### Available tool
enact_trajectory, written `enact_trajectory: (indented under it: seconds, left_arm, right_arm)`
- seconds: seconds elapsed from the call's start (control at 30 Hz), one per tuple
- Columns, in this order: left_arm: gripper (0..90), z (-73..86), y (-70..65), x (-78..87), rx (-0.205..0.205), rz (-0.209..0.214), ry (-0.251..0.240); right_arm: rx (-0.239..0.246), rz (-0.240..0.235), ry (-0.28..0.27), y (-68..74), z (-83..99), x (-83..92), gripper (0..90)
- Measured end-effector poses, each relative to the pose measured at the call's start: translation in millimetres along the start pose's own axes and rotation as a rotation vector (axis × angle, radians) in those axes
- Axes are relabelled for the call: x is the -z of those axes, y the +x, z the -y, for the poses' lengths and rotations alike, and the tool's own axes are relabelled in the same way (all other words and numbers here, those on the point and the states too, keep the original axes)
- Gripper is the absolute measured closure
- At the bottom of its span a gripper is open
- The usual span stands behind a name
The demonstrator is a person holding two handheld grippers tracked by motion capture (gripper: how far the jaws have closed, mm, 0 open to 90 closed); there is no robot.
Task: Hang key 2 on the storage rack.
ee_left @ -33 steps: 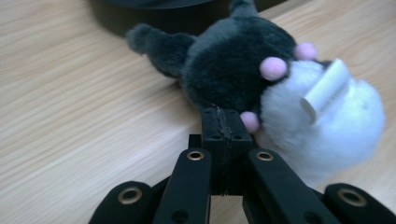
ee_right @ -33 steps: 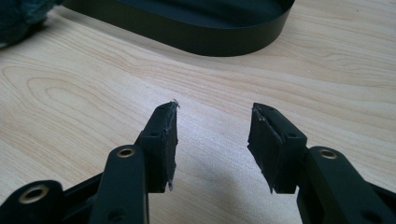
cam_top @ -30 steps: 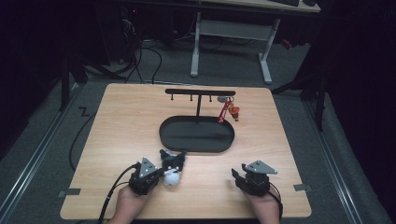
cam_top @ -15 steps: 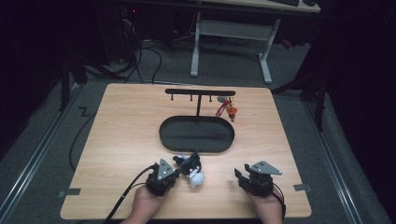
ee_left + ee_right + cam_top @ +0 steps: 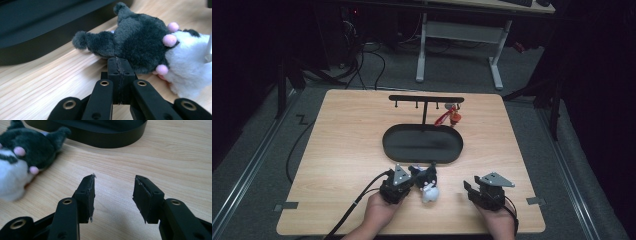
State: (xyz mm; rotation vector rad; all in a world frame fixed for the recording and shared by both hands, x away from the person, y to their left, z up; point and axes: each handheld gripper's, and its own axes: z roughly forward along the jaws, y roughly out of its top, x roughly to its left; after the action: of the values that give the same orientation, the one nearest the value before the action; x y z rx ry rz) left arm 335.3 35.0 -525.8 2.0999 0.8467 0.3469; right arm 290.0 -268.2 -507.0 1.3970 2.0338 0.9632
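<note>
Near the table's [image 5: 337, 150] front edge, just before the black oval metal tray [image 5: 422, 144], lies the small grey-and-white plush toy [image 5: 428, 187]. Left claw [image 5: 414, 175] is clenched, its tips against the toy's dark fur; right claw [image 5: 468, 189] stands released, nothing between.

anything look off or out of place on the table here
Mostly tidy. The grey-and-white plush toy lies tipped on its side on the wooden table, outside the black oval tray. The left tongs are shut, tips against its dark fur; whether they pinch it is unclear.
</note>
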Motion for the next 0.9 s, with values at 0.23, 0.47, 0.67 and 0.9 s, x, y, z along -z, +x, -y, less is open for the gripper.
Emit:
enact_trajectory:
  seconds: [0.23,0.47,0.67,0.9]
  left_arm:
    - [89.7,-18.0,-42.2,-22.5,-0.085,0.082,0.017]
    - [86.5,-19.9,-52.9,-24.6,-0.109,0.104,0.013]
    - [80.9,-5.0,-19.2,0.6,-0.080,0.042,-0.009]
    - [67.7,25.0,54.9,54.2,-0.079,-0.117,0.002]
  right_arm:
    - [-0.027,0.012,-0.001,-9.5,2.5,1.6,52.1]
    - [-0.059,0.025,-0.007,-22.0,5.6,3.5,52.5]
    - [-0.072,0.026,-0.010,-24.7,6.6,5.2,52.8]
    - [-0.063,0.031,0.007,-22.2,6.9,1.3,53.0]
